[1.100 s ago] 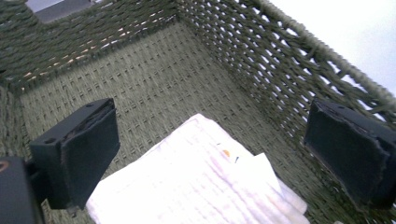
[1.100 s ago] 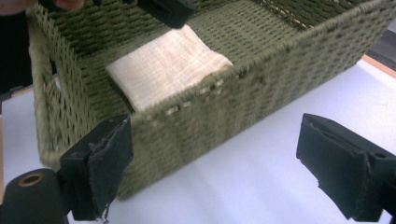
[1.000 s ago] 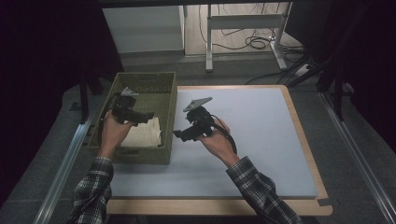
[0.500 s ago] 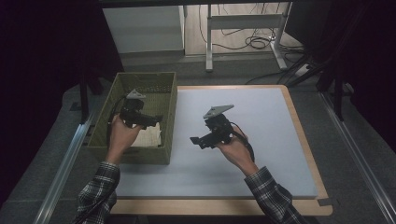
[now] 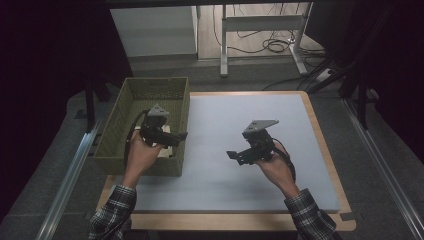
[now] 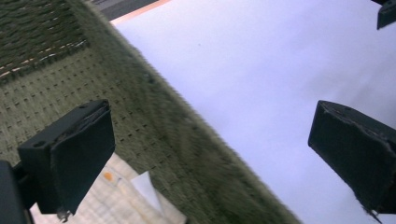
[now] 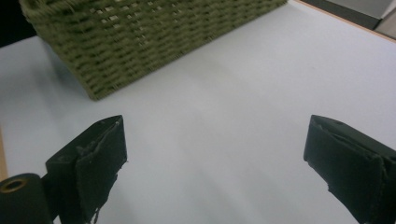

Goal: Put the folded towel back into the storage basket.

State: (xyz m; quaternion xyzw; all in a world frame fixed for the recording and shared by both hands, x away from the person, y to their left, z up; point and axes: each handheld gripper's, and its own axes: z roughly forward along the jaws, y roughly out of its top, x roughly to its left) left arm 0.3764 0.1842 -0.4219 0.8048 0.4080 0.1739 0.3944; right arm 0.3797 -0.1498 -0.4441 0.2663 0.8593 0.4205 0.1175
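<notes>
A green woven basket [image 5: 131, 125] stands on the left of the white mat [image 5: 235, 115], with a folded cream cloth [image 5: 169, 149] at its near end. My left gripper [image 5: 177, 138] hovers open over the basket's right wall. In the left gripper view the left gripper [image 6: 212, 158] is open wide and the basket wall [image 6: 168, 126] runs between the jaws, with the cream cloth [image 6: 116, 198] below the left one. My right gripper [image 5: 234, 156] is open above the bare mat, right of the basket. In the right gripper view the right gripper [image 7: 215, 168] holds nothing and the basket [image 7: 154, 32] lies ahead.
The mat covers a wooden table [image 5: 225, 221]. Metal rails [image 5: 70, 180] run along the floor on both sides. A desk frame [image 5: 260, 25] and cables [image 5: 270, 47] lie beyond the far edge. Bare mat spreads to the right of the right gripper.
The left gripper moved right and nearer, from inside the basket to above its right wall. The right gripper drew away from the basket, to the right and toward the person.
</notes>
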